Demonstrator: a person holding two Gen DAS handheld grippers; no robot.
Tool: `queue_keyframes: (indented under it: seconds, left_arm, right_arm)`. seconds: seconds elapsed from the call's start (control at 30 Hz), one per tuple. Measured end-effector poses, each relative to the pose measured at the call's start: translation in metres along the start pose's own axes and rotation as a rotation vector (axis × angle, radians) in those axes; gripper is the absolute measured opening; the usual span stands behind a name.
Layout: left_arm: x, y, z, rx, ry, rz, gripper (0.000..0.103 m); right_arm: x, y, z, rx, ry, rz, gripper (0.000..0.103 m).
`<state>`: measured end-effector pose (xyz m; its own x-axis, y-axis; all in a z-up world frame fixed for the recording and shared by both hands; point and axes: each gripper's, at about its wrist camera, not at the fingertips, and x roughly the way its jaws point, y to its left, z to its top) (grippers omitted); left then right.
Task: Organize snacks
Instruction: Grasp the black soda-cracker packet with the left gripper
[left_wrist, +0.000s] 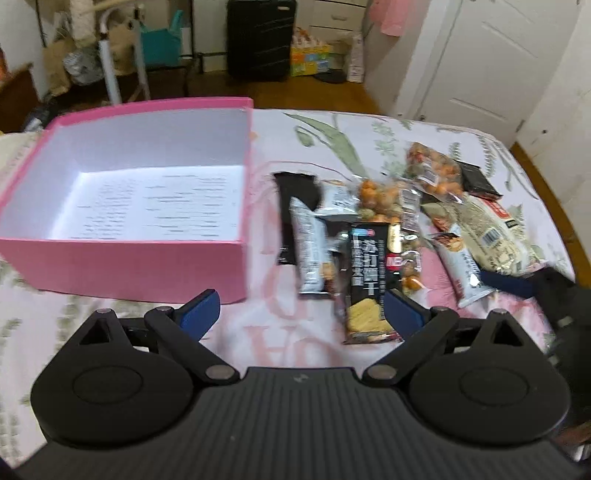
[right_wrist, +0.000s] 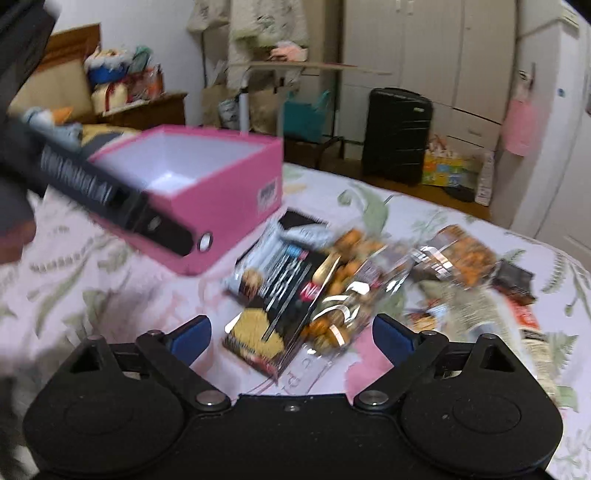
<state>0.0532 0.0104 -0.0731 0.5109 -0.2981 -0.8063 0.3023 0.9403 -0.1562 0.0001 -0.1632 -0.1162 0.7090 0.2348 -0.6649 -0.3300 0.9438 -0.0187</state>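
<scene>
Black cracker packet (left_wrist: 367, 284), snack pile, pink box (left_wrist: 122, 254)

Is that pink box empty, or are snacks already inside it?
Empty. The pink box is open, its white floor bare, and the snack packets all lie beside it.

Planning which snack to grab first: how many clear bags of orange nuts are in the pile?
2. One nut bag lies mid-pile behind the black cracker pack; the other nut bag lies farther back right. More may be buried.

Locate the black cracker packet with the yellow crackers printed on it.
The black cracker packet lies on the floral bedspread, nearest the cameras in the snack pile, right of the pink box and beside a silver bar wrapper.
</scene>
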Motion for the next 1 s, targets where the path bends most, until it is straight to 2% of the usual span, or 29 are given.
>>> queue_keyframes:
  seconds: [0.07, 0.17, 0.23, 0.3, 0.37, 0.4, 0.53, 0.63, 0.77, 1.0]
  left_arm:
    - [0.013, -0.006, -0.002, 0.031, 0.003, -0.034, 0.096]
    - [0.03, -0.016, -0.003, 0.048, 0.035, -0.088, 0.093]
    - [0.043, -0.021, -0.004, 0.059, 0.054, -0.124, 0.077]
    - [0.056, -0.024, -0.003, 0.074, 0.075, -0.14, 0.067]
    - [0.068, -0.024, -0.003, 0.075, 0.089, -0.152, 0.066]
    - [0.075, -0.025, -0.003, 0.081, 0.1, -0.165, 0.065]
    - [0.1, -0.025, -0.007, 0.071, 0.182, -0.208, 0.046]
    - [0.106, -0.02, -0.009, 0.035, 0.195, -0.231, 0.046]
    - [0.105, -0.016, -0.011, 0.019, 0.219, -0.279, 0.044]
    - [0.095, -0.027, -0.009, 0.051, 0.264, -0.262, 0.044]
  right_arm:
    - [0.013, 0.002, -0.007, 0.018, -0.006, 0.009, 0.096]
    - [0.025, -0.001, -0.012, 0.11, -0.01, 0.032, 0.096]
    - [0.037, -0.001, -0.013, 0.145, -0.008, 0.067, 0.096]
    - [0.047, 0.0, -0.016, 0.167, 0.012, 0.063, 0.094]
    - [0.056, 0.004, -0.017, 0.161, 0.041, 0.044, 0.083]
    - [0.059, 0.006, -0.018, 0.161, 0.048, 0.04, 0.082]
    - [0.061, 0.013, -0.021, 0.146, 0.043, 0.036, 0.069]
    - [0.062, 0.014, -0.022, 0.145, 0.043, 0.02, 0.066]
    - [0.06, 0.011, -0.021, 0.178, 0.04, 0.055, 0.062]
    - [0.056, 0.007, -0.014, 0.225, 0.091, 0.091, 0.062]
